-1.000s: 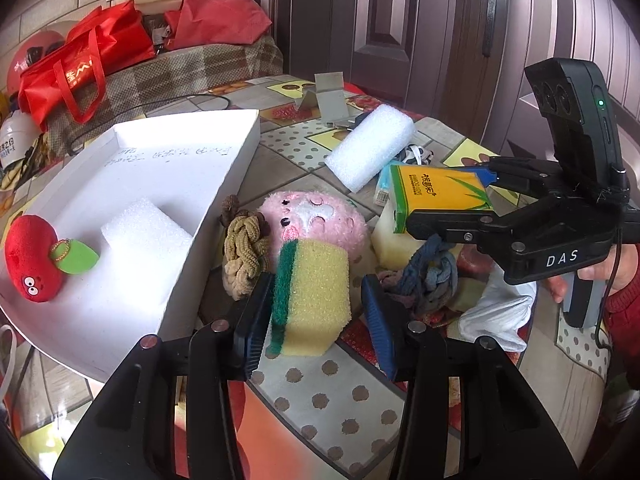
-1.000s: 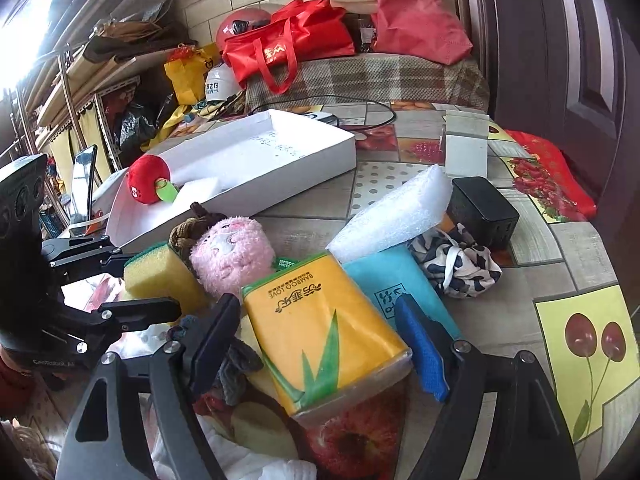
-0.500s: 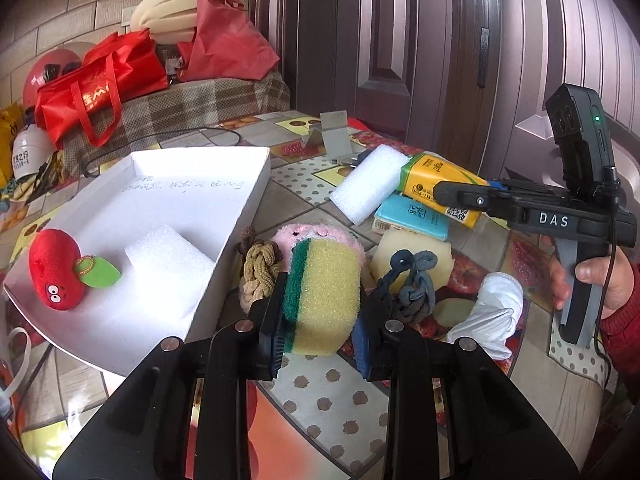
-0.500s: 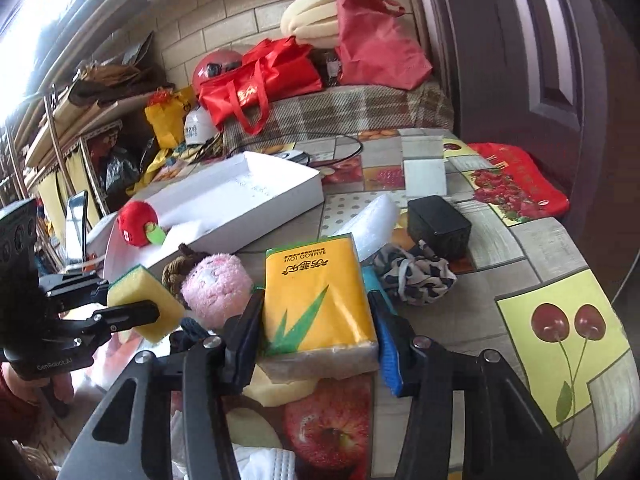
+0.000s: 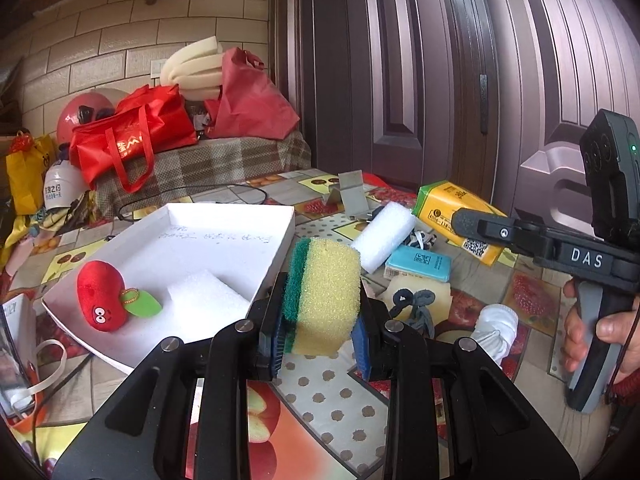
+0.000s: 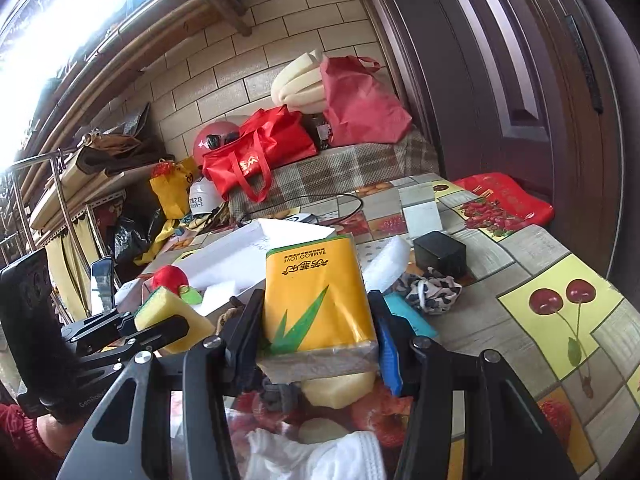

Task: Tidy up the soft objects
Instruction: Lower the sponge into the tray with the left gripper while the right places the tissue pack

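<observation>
Yellow-and-green sponge (image 5: 322,294) held upright, lifted beside a white tray (image 5: 256,216) holding a red plush (image 5: 101,297). Yellow tissue pack (image 6: 316,300) raised at right.

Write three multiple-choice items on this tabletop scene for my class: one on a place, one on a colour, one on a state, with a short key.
1. Where does the red plush apple toy lie?
A. inside the shallow white cardboard tray
B. on the plaid cushion
C. under the tissue pack

2. What colour is the scouring layer of the yellow foam sponge?
A. red
B. green
C. black

3. How is the right gripper?
A. open and empty
B. shut on the yellow plastic-wrapped tissue pack
C. shut on a sock

Key: A, the toy rests on the tray floor beside a white foam block; B, a green band lines the sponge held in the left gripper; B, both fingers press the pack's sides.
</observation>
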`<act>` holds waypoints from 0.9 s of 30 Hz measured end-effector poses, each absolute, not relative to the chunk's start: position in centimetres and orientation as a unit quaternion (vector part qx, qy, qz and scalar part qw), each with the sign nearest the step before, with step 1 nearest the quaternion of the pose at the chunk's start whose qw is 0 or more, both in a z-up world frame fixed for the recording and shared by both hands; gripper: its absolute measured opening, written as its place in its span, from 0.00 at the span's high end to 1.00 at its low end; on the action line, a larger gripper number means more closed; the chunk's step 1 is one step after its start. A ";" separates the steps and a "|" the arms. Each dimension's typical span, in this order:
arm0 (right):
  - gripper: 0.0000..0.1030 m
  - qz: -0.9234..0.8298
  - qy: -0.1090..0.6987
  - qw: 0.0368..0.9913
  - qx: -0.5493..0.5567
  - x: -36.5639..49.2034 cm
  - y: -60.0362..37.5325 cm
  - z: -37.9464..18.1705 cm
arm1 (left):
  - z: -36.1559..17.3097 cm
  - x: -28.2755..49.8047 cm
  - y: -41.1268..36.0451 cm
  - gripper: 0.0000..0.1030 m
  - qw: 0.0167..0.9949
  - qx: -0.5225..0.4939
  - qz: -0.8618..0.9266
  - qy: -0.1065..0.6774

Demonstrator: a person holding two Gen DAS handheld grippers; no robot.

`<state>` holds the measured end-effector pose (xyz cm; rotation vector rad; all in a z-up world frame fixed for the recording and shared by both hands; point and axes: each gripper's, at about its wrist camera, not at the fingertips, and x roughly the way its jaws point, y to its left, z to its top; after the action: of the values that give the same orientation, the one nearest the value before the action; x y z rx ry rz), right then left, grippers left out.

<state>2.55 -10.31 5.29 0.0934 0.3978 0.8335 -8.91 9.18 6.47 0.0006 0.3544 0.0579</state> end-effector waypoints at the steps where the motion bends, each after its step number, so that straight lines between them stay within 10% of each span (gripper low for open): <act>1: 0.51 0.402 0.186 0.895 0.043 2.2 -10.0 5.3 | 6.6 -9.2 9.3 0.74 0.985 -0.002 0.033 0.168; 27: 0.52 0.415 0.161 0.895 -0.011 -1.2 -3.7 5.0 | 6.0 -11.1 14.6 0.74 0.970 -0.040 0.180 0.160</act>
<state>-1.24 -3.70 5.04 -0.0223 0.3337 0.8613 -11.14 14.63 5.98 -0.0807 0.3238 0.3637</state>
